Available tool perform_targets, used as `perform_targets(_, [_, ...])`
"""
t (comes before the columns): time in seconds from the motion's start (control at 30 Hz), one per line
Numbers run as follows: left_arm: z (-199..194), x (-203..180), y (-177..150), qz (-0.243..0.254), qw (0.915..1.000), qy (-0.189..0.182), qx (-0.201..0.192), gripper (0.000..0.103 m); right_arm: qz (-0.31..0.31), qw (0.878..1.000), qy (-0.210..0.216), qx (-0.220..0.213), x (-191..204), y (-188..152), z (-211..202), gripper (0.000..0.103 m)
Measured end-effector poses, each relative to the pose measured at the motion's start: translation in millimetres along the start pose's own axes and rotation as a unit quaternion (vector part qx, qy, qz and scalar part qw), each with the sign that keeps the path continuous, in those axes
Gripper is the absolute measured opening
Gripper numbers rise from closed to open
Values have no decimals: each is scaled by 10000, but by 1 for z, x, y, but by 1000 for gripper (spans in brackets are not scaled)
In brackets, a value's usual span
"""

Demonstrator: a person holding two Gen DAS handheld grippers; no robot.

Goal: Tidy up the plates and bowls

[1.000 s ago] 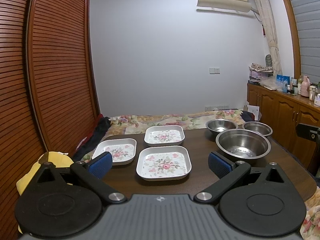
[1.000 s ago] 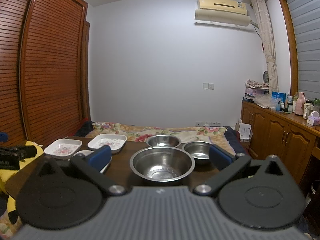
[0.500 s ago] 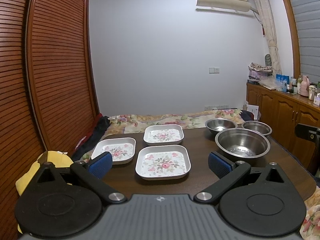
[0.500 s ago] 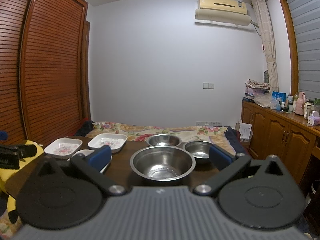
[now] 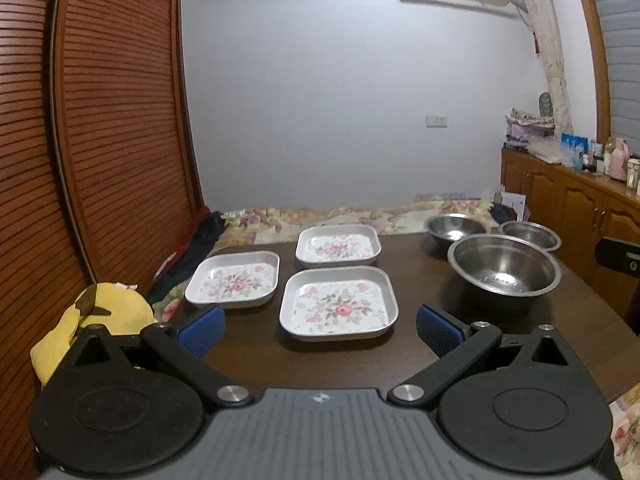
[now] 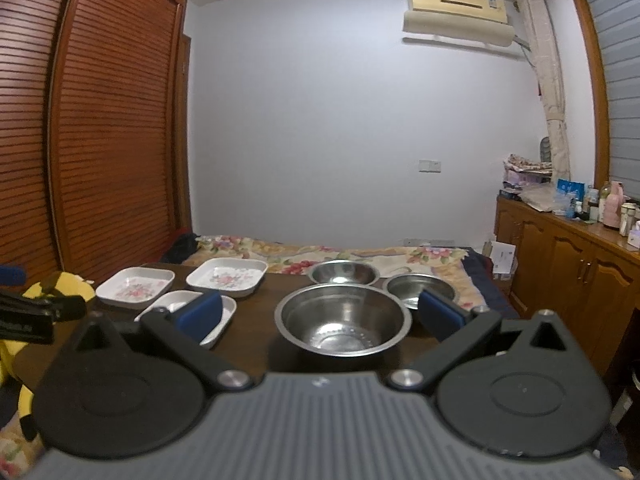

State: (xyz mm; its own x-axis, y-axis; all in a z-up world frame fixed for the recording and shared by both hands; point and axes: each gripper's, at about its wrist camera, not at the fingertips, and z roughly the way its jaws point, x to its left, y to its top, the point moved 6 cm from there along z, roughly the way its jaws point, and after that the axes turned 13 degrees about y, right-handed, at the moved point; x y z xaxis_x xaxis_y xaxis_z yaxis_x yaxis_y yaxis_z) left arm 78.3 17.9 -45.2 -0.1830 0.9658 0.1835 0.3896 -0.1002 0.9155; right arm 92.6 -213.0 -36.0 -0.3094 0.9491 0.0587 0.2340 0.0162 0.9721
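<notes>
Right now I hold my left gripper [image 5: 320, 326] wide open and empty above the near edge of the dark brown wooden table [image 5: 420, 344], facing 3 square white floral-print plates [image 5: 339, 304] laid flat, each apart from the others. My right gripper [image 6: 320, 314] is equally spread and grips nothing, aimed at 3 round stainless steel bowls [image 6: 346, 318]: the largest nearest me, 2 smaller ones just behind it.

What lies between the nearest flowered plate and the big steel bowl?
Only bare dark table. In the left wrist view, nothing stands between the nearest plate and the big bowl; they are apart, not touching.
</notes>
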Motion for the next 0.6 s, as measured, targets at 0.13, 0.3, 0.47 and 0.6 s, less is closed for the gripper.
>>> perform_targets(0.13, [19,1,-5,59,9997,-23,245,103,-28,9999,162,37,8,-1,13,103])
perform_targets(0.3, [44,4,-9,187,9983,129,530,103,-47,9991,414,124,20,-3,36,103])
perform_targets(0.47, [61,5,-11,216,9969,212,731,103,-38,9977,635,249,30,-6,55,103])
perform_targets(0.6, [71,4,-11,229,9974,125,673,103,-61,9966,748,342,34,-6,68,103])
